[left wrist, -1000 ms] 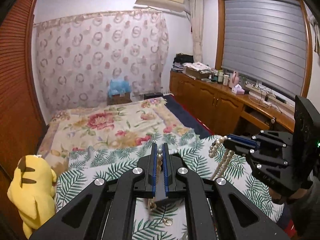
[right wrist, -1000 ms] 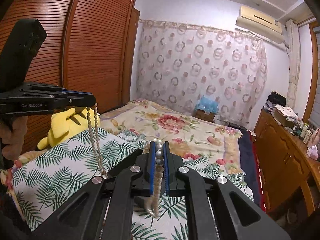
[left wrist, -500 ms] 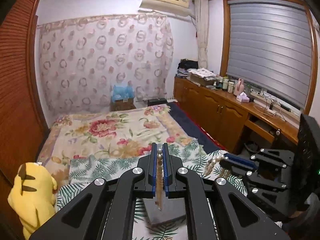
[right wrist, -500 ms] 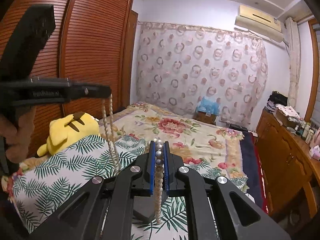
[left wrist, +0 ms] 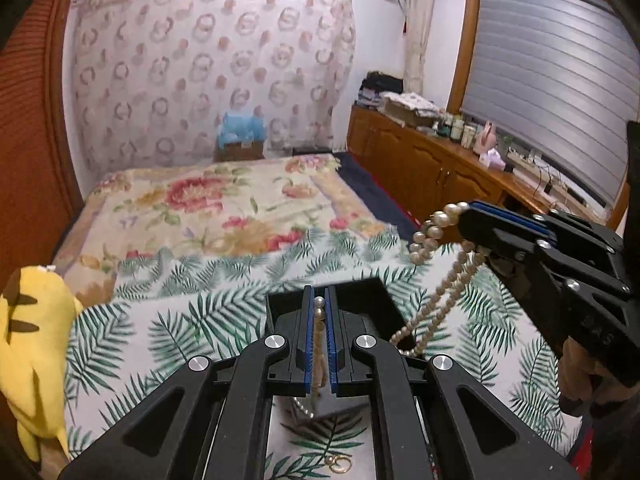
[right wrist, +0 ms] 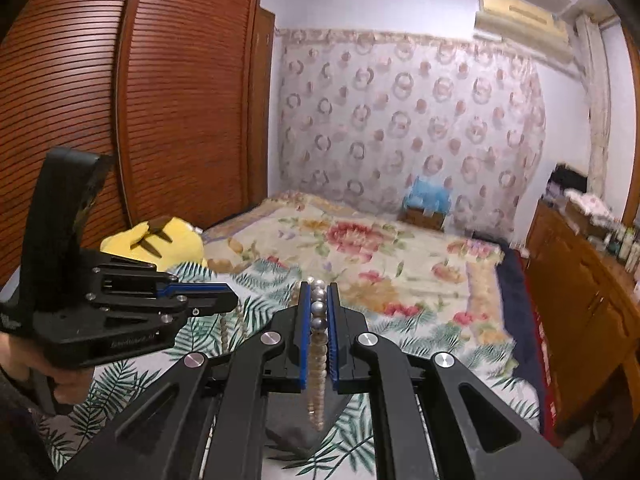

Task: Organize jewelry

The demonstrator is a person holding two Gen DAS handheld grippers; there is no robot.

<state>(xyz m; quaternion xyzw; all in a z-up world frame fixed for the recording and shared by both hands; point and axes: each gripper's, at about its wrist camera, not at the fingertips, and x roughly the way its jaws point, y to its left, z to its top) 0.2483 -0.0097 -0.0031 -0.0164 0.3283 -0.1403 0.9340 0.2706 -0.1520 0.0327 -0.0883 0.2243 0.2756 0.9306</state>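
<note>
A pearl necklace hangs between both grippers. My left gripper is shut on one end of it, with small pearls between the blue pads, right over a black open jewelry box on the leaf-print cloth. My right gripper is shut on the other end, with larger pearls pinched between its pads. In the left wrist view the right gripper stands up and to the right, strands drooping down into the box. In the right wrist view the left gripper sits lower left, a strand hanging under it.
Gold rings lie on the cloth near the box. A yellow plush toy sits at the bed's left edge by the wooden wardrobe. A wooden cabinet with bottles runs along the right under the window blind. A hand holds the right gripper.
The left gripper has dropped down toward the black box, which now fills the space ahead of its fingers. The necklace strands sag lower. Both grips stay shut.
</note>
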